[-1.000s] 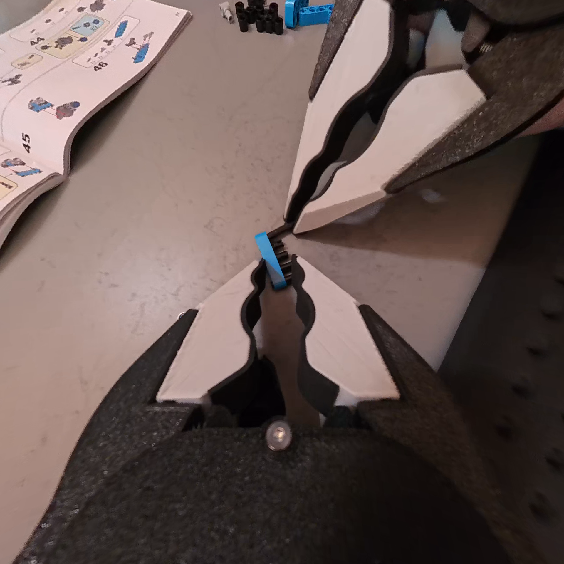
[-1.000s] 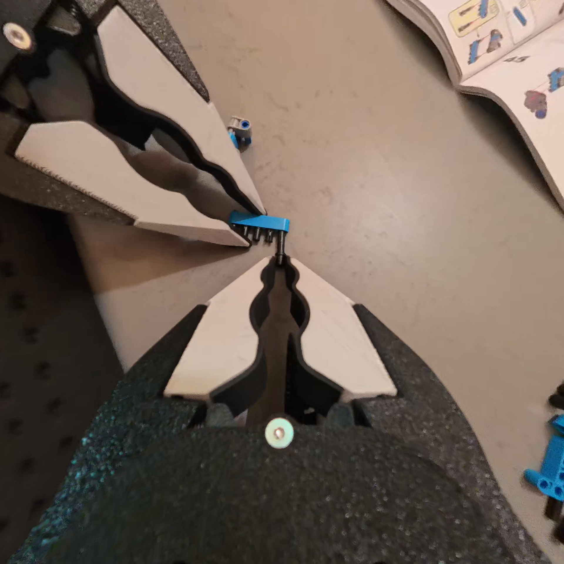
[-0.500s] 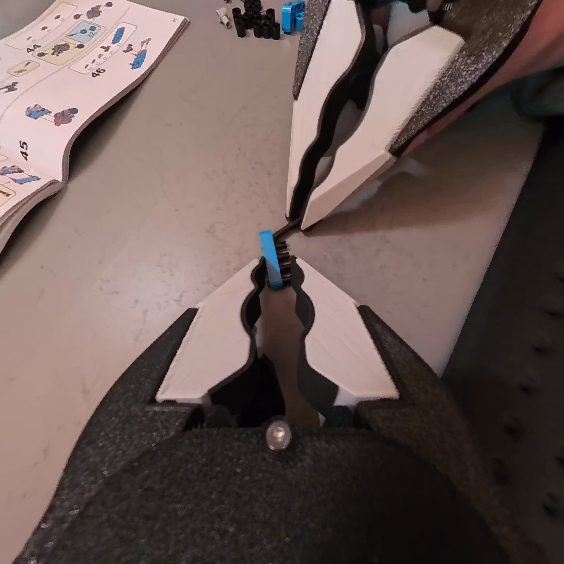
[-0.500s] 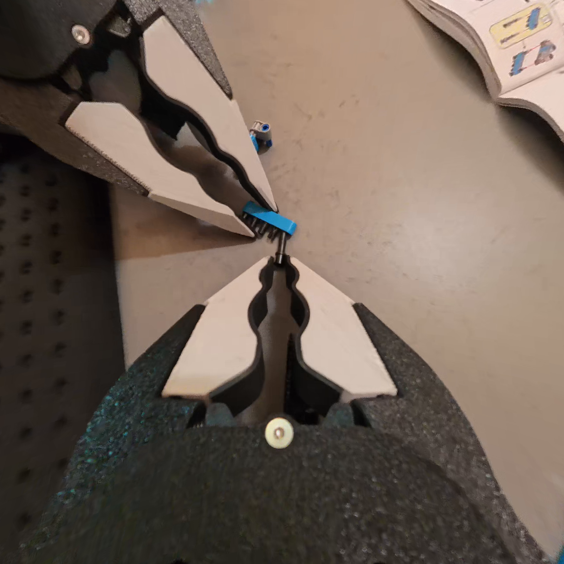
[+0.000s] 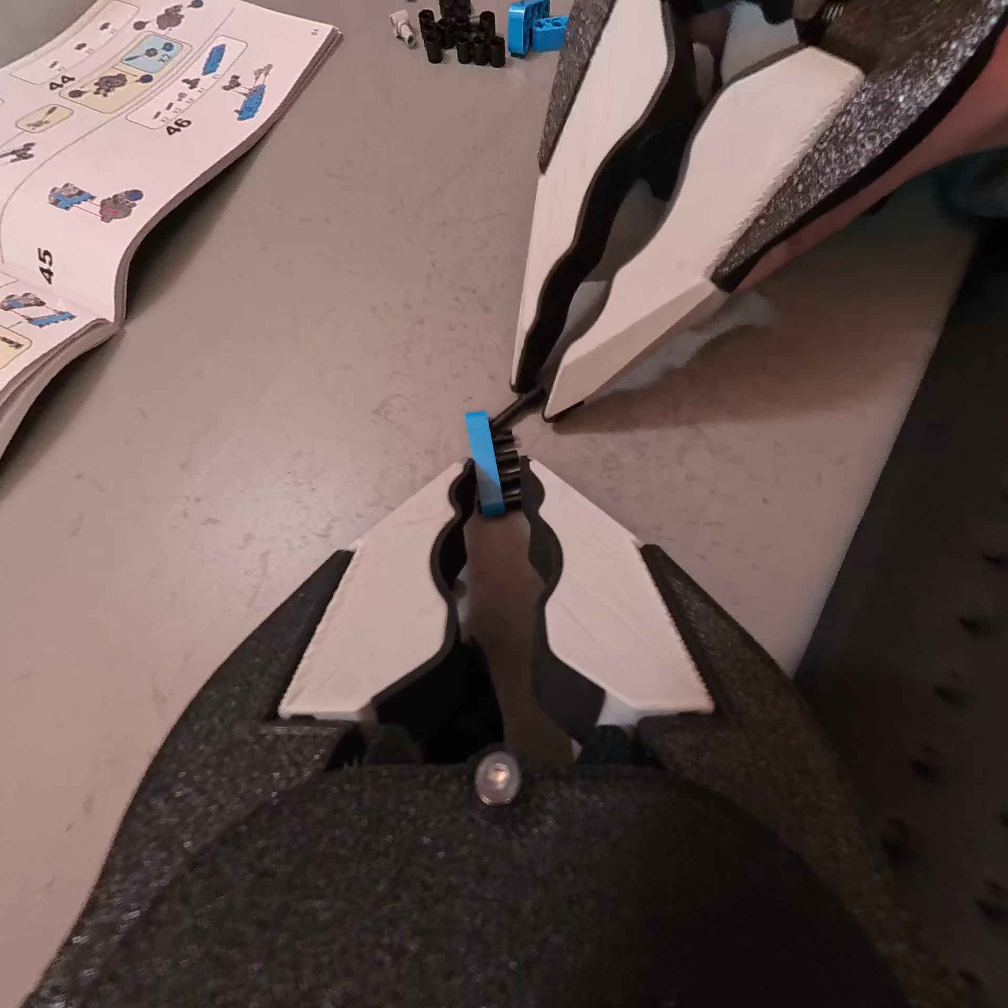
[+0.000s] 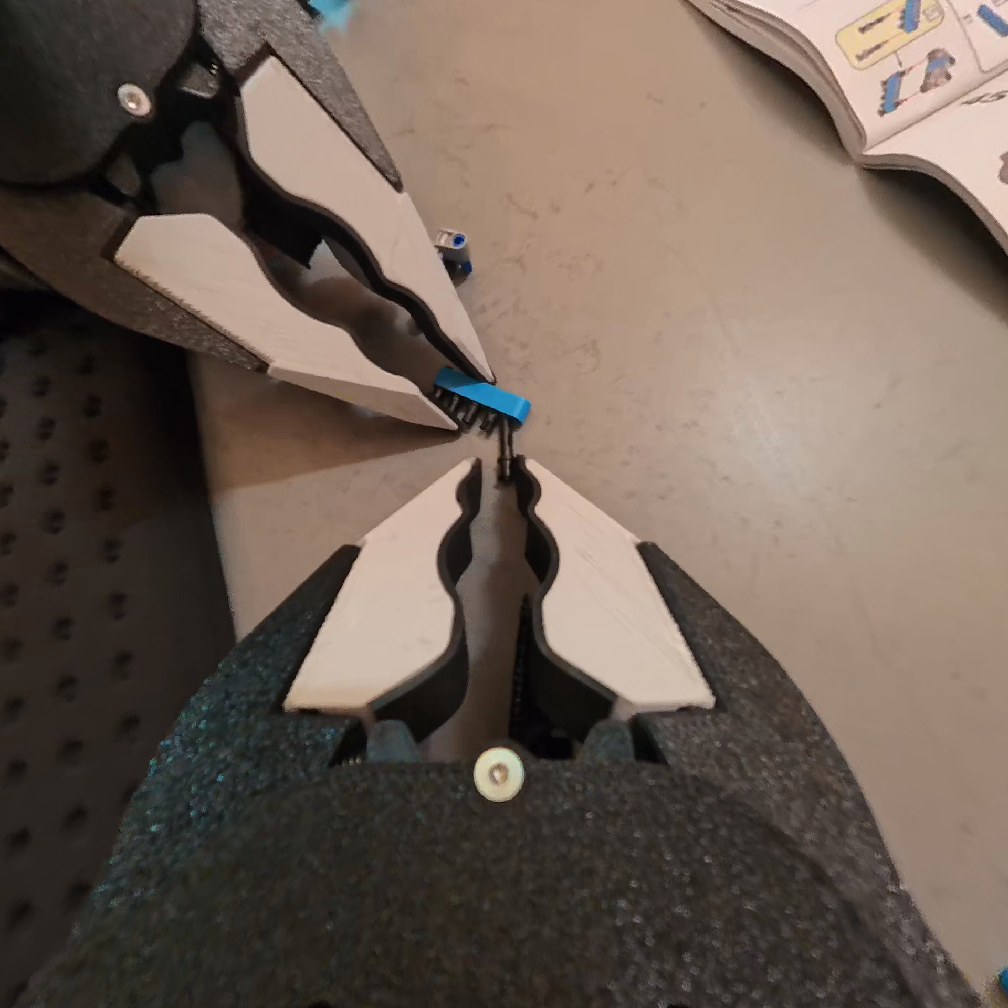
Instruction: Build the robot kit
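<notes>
Left wrist view: left gripper (image 5: 493,469) clamps blue beam (image 5: 484,463); right gripper (image 5: 537,395), angled from 1 o'clock, pinches black pin (image 5: 513,410) loosely.

Blue beam (image 5: 483,463) with black pins (image 5: 507,469), white-and-black claws, grey desk (image 5: 273,382), white booklet (image 5: 109,136) printed blue and yellow.

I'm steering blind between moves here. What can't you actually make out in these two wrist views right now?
- Whether the right gripper presses the black pin: a gap shows beside it in the right wrist view.
- Whether the pin has entered the blue beam: the beam's holes face away in both views.
- Heap of black connectors: left wrist view, cut by the top edge.
- Left gripper grips the beam.
</notes>
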Demonstrator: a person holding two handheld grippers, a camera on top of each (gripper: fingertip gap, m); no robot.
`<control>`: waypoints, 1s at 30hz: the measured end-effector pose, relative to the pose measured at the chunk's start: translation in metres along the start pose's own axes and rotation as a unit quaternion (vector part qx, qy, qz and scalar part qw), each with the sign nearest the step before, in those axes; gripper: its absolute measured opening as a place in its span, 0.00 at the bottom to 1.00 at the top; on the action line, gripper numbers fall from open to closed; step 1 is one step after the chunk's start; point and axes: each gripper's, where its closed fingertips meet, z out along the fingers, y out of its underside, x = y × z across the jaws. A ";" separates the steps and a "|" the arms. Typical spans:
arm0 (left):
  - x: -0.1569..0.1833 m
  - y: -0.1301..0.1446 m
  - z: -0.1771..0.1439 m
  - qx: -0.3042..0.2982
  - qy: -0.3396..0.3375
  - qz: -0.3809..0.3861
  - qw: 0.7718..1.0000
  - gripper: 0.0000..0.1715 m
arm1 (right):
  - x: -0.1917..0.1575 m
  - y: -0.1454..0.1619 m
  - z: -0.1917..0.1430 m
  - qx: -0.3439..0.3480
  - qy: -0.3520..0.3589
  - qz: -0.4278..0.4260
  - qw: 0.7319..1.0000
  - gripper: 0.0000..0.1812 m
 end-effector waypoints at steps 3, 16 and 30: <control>0.000 0.000 0.000 0.000 0.006 -0.005 1.000 0.09 | -0.001 0.000 0.001 0.002 -0.005 -0.003 1.000 0.08; 0.000 0.002 -0.002 0.000 0.025 0.003 1.000 0.09 | -0.007 0.003 -0.024 -0.071 -0.220 -0.258 0.938 0.17; 0.000 0.002 -0.002 0.000 0.043 0.005 0.999 0.09 | 0.003 -0.002 0.004 -0.045 -0.225 -0.322 0.919 0.14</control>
